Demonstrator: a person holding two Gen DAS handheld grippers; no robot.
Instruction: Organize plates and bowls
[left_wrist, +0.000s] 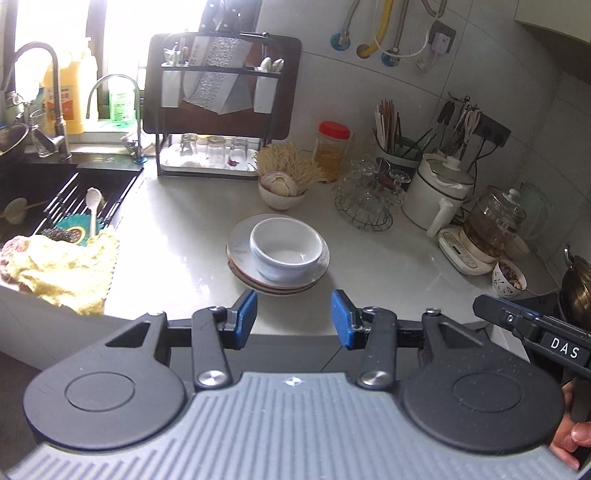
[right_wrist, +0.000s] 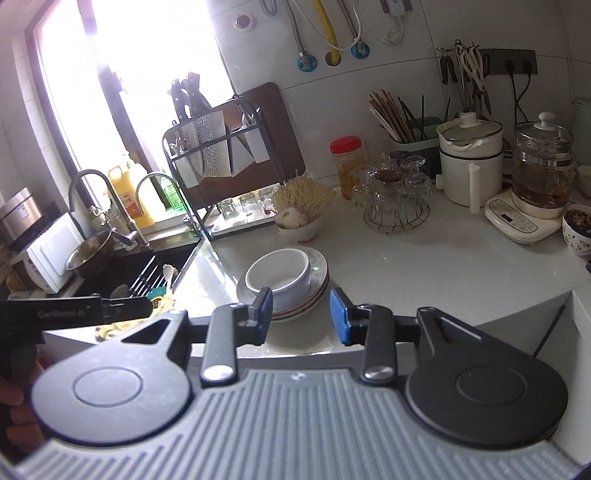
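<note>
While the left gripper (left_wrist: 294, 319) tilts down over the near worktop (left_wrist: 184, 236) edge, jaws partly open and empty, the white bowl (left_wrist: 286, 249) sits upright, mouth up, on stacked plates (left_wrist: 277, 280) just beyond. The right gripper (right_wrist: 301, 315) hangs likewise, jaws apart, empty; only here the sink's steel pot (right_wrist: 90, 254) shows.

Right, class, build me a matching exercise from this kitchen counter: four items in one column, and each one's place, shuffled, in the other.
Items:
1 white bowl
2 white spoon
3 upturned glasses
4 chopsticks

Places:
A on the tray under the rack
B on the stack of plates
C in the holder by the wall
D on the sink's drying rack

Pairs: 1-B, 2-D, 3-A, 4-C
</note>
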